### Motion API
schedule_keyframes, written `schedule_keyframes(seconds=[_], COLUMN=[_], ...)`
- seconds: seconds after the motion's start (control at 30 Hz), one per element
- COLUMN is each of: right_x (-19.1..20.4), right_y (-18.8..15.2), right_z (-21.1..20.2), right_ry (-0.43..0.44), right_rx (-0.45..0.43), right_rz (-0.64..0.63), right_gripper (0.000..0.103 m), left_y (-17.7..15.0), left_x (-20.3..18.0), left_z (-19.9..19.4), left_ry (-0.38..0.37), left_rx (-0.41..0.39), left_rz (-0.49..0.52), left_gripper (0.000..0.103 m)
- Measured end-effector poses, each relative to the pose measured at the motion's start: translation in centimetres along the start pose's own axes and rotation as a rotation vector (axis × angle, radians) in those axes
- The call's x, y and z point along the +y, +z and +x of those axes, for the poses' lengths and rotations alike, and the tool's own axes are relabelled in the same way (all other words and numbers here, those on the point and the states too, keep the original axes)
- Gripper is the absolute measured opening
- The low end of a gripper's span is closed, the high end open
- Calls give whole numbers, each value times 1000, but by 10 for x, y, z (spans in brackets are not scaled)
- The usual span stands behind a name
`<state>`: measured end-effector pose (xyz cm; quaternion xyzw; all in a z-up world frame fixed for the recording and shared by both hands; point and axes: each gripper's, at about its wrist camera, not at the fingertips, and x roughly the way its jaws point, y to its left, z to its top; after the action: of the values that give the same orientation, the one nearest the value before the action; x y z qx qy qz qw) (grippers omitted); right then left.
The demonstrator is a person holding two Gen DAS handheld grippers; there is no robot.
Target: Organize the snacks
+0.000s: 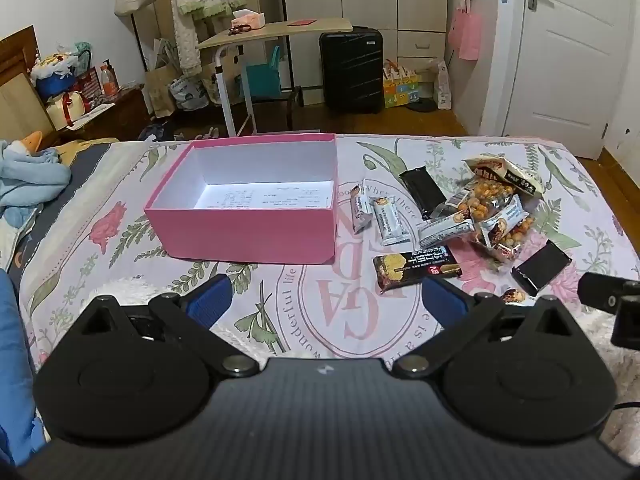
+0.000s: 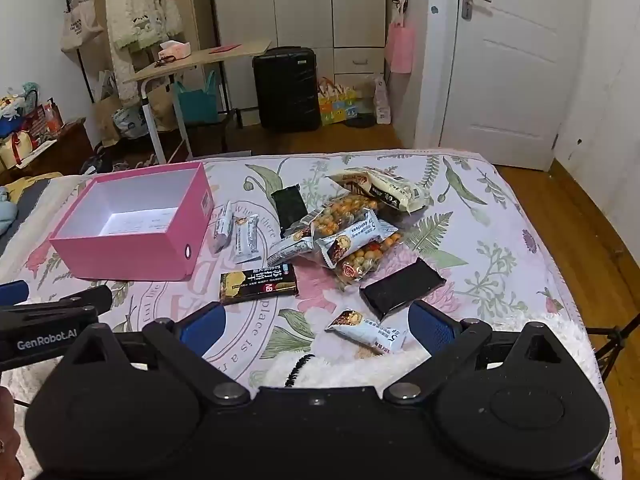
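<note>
An open pink box [image 1: 244, 232] [image 2: 128, 256] with a white inside sits on the floral bedsheet, holding only a printed paper. To its right lies a loose pile of snacks: a clear bag of coated nuts [image 1: 484, 200] [image 2: 352, 236], a cream bag [image 2: 384, 188], several small white bars [image 1: 390, 220] [image 2: 246, 236], black packets [image 1: 424, 190] [image 2: 402, 286] and a dark cracker pack [image 1: 416, 270] [image 2: 258, 282]. My left gripper [image 1: 326, 300] is open and empty, before the box. My right gripper [image 2: 316, 326] is open over a small white bar [image 2: 368, 332], not touching it.
The bed's right edge drops to a wooden floor [image 2: 592, 240]. A white fluffy garment [image 2: 344, 368] lies at the near edge. A blue cloth heap [image 1: 28, 176] lies far left. Beyond the bed stand a side table [image 1: 276, 32], a black suitcase [image 1: 352, 72] and a white door [image 1: 568, 52].
</note>
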<state>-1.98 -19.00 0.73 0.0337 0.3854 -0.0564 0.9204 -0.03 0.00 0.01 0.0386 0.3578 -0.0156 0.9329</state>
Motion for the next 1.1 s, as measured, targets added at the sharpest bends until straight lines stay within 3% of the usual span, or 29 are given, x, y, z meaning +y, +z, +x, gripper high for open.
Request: schedule_keyframes(seconds=[0.23, 0.4, 1.1], right_x=[1, -9, -15], right_y=[-1, 1, -8], right_z=[0, 2, -3], right_ry=[-7, -8, -53], right_rx=[0, 4, -41], right_rz=[3, 7, 8], right_gripper=[100, 100, 100], left_y=[-1, 6, -7], left_x=[-2, -13, -15], left_z=[0, -8, 3], left_ry=[2, 55, -61], left_rx=[-7, -36, 63], left_rz=[-6, 3, 30], left_gripper=[101, 102, 103])
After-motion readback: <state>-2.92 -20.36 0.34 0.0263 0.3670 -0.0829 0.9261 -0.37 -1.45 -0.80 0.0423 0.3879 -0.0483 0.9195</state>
